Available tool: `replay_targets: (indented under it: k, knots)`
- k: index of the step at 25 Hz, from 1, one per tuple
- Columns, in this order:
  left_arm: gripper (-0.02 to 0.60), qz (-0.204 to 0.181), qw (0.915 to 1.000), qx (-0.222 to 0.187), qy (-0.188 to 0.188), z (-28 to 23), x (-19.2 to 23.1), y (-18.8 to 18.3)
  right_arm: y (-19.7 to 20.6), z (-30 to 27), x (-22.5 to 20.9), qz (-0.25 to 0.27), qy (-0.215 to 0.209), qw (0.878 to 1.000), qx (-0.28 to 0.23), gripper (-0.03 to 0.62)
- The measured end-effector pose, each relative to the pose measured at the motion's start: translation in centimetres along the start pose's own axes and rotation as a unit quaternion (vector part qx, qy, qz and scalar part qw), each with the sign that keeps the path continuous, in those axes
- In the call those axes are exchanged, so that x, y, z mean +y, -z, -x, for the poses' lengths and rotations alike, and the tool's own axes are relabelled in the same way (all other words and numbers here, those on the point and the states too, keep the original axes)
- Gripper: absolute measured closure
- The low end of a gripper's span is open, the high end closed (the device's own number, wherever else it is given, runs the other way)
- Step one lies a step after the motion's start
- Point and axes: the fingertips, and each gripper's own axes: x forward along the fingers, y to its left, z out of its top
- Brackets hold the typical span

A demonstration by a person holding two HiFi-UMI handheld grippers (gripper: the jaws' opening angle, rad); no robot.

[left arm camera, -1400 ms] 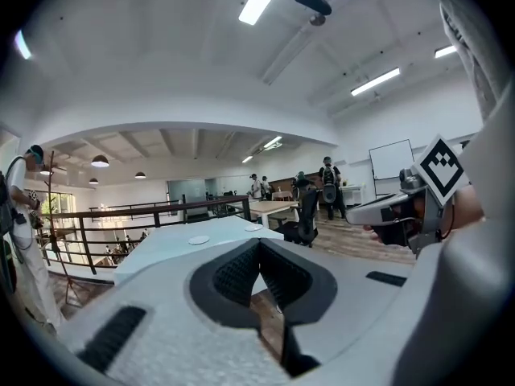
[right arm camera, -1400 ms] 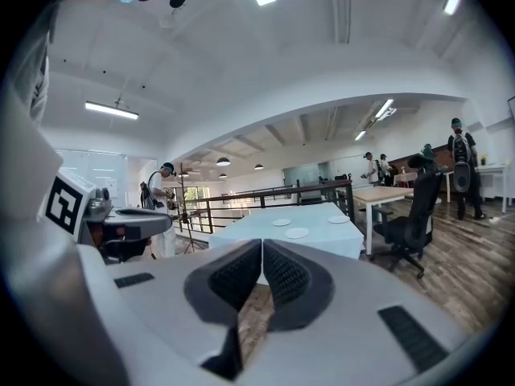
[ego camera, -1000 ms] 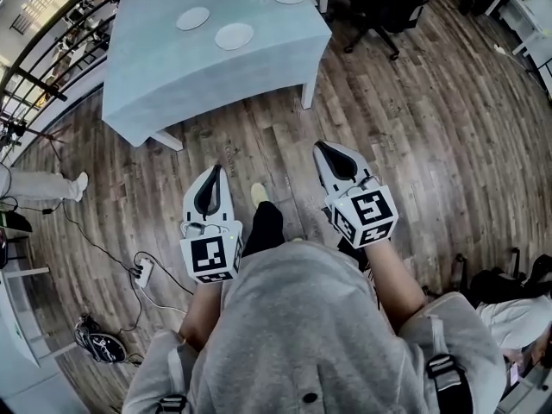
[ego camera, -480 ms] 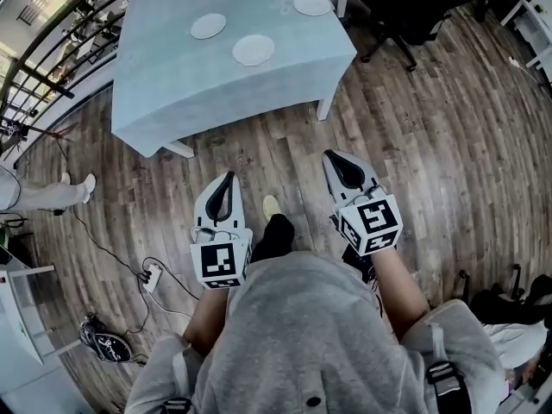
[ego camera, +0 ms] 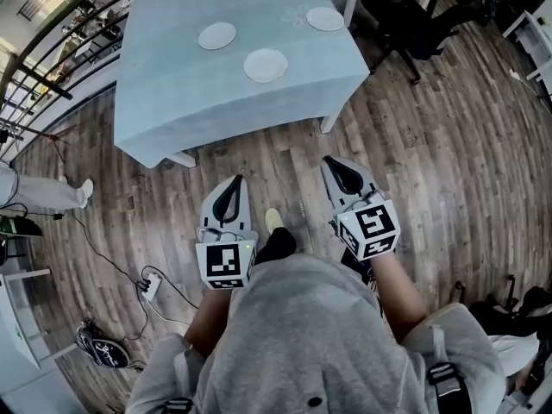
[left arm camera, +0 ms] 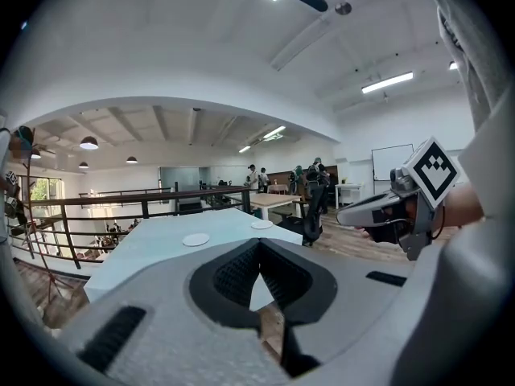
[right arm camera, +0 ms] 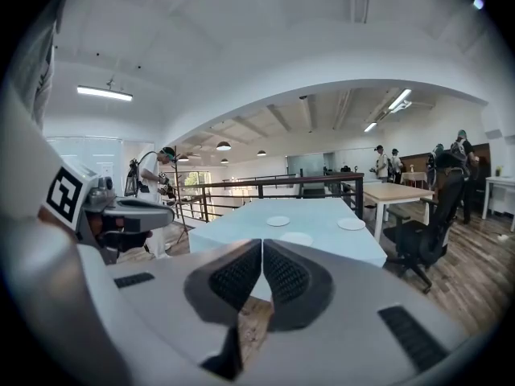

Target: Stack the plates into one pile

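Note:
Three white plates lie apart on the light-blue table [ego camera: 172, 84]: one at the left [ego camera: 216, 35], one nearer the front edge [ego camera: 265, 65], one at the far right corner [ego camera: 325, 18]. Both grippers are held over the wooden floor, short of the table and pointing at it. My left gripper [ego camera: 235, 180] is shut and holds nothing; in its own view its jaws [left arm camera: 259, 244] meet, with two plates [left arm camera: 195, 239] [left arm camera: 261, 224] beyond. My right gripper [ego camera: 330, 162] is also shut and holds nothing [right arm camera: 262, 242]; its view shows all three plates [right arm camera: 278, 221] [right arm camera: 296, 238] [right arm camera: 351, 224].
A black office chair [ego camera: 414, 15] stands right of the table. A dark railing [ego camera: 60, 50] runs along the left. A power strip with cable [ego camera: 145, 274] lies on the floor at the left, near a bystander's leg [ego camera: 43, 188]. A wooden table [right arm camera: 394, 191] stands further back.
The table and plates have come nearer in the head view, sliding down and right. Both grippers have travelled forward with the person and stayed shut.

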Motion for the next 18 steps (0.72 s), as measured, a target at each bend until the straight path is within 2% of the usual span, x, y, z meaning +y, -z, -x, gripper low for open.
replay_targets:
  k: [10,18]
  knots:
    - [0.563,0.008,1.0,-0.003,0.003,-3.4,5.2,-0.4,-2.1,-5.9,0.2,0.007,-0.001,1.0,0.002,0.566]
    - [0.563,-0.003,0.9998,-0.014,0.016,-5.5,8.4,-0.3,-2.5,-10.0,0.9,0.018,0.003,1.0,0.011,0.566]
